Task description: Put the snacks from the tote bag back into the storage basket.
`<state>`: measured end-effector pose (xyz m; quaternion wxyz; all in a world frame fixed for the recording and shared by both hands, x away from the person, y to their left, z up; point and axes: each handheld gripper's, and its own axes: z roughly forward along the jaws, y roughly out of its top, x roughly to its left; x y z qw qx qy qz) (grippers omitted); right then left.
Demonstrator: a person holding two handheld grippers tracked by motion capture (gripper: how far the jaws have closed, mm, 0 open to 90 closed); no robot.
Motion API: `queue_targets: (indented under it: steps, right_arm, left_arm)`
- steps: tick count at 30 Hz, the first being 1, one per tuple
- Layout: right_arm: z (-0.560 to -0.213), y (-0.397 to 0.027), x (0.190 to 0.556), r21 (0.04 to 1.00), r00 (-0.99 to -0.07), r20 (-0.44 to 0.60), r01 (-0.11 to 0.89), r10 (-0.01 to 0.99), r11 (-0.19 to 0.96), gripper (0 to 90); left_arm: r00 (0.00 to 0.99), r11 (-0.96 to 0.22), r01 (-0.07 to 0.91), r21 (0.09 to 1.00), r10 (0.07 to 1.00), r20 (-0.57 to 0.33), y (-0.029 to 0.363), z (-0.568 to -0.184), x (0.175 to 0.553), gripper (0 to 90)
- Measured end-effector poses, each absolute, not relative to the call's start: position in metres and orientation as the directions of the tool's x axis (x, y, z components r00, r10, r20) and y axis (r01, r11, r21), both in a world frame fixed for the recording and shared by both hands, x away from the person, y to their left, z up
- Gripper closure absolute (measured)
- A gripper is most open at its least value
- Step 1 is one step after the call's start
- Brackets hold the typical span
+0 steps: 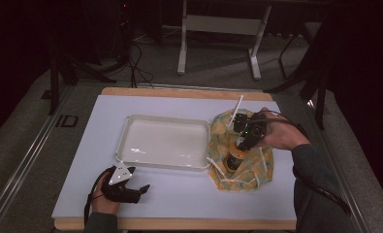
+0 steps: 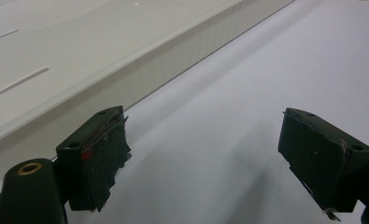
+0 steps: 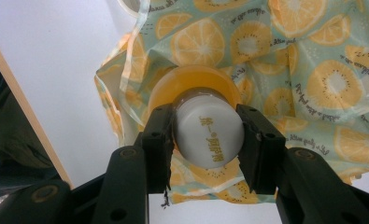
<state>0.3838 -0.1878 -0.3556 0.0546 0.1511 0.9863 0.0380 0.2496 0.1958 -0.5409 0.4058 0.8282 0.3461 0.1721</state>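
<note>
The left gripper [image 1: 139, 188] rests low on the table [image 1: 189, 194] near its front edge, jaws spread wide with nothing between them, pointing toward the white tray [image 1: 126, 133] just beyond. To the right, the right gripper [image 3: 209, 140] reaches down over a fruit-print cloth bag [image 3: 313, 70], jaws clamped on the white cap of an orange bottle [image 3: 210, 135] standing upright in the bag beside the tray.

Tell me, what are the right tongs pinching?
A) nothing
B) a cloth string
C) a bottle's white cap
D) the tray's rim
C: in the right gripper view the right tongs are closed on the white cap of an orange bottle standing in the fruit-print cloth.
</note>
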Motion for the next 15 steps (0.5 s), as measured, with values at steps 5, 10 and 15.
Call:
queue_targets:
  steps: [5,10,15]
  right_arm:
    - [-0.352,-0.192,0.384,0.118,-0.946,-0.093,0.300,0.311,0.947,58.9]
    - [-0.347,-0.194,0.384,0.128,-0.945,-0.099,0.299,0.312,0.946,58.9]
    - [-0.341,-0.195,0.384,0.131,-0.944,-0.104,0.301,0.315,0.945,58.9]
  left_arm:
    - [0.702,-0.434,0.435,0.789,0.712,0.005,0.196,-0.541,0.250,15.8]
    - [0.702,-0.434,0.433,0.790,0.712,0.006,0.195,-0.541,0.250,15.8]
    - [0.701,-0.433,0.434,0.790,0.713,0.006,0.195,-0.541,0.250,15.8]
